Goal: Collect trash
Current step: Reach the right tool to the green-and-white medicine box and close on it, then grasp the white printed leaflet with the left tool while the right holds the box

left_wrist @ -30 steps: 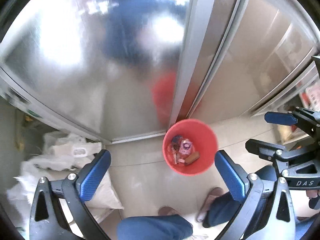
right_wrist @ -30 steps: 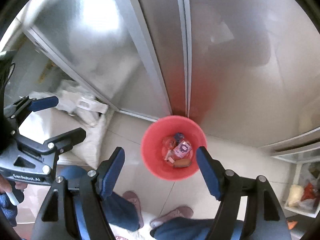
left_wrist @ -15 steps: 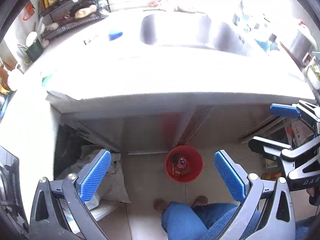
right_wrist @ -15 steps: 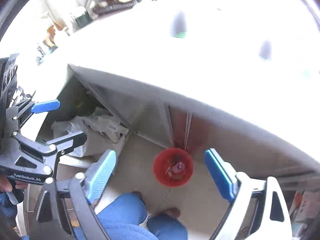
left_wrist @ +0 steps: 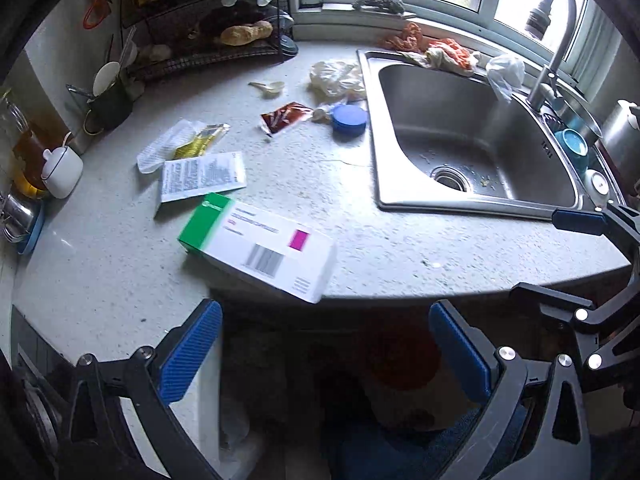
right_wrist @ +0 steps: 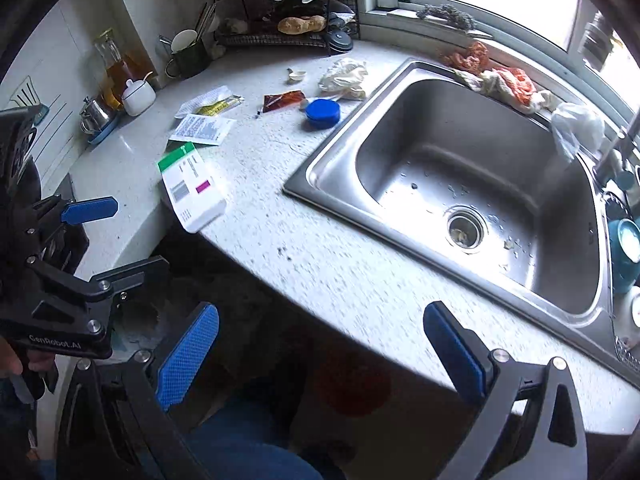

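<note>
A speckled kitchen countertop [left_wrist: 360, 200] held a steel sink [left_wrist: 472, 136], the landmark here. Left of the sink, a white and green box [left_wrist: 256, 246] lay flat at the counter's front edge, 1 corner overhanging it. Behind the box lay a printed paper leaflet [left_wrist: 202, 176], then a clear and yellow wrapper [left_wrist: 188, 146]. Nearer the sink's left rim sat a red sachet [left_wrist: 284, 117] and, just beside it, a blue lid [left_wrist: 349, 118], with a crumpled plastic bag [left_wrist: 338, 79] behind them. Below the counter edge, in shadow, a red bin [right_wrist: 352, 384] showed as a blur. The left gripper [left_wrist: 326, 354] hung wide apart and empty in front of the box. The right gripper [right_wrist: 320, 354] was likewise spread wide, holding nothing, in front of the sink.
</note>
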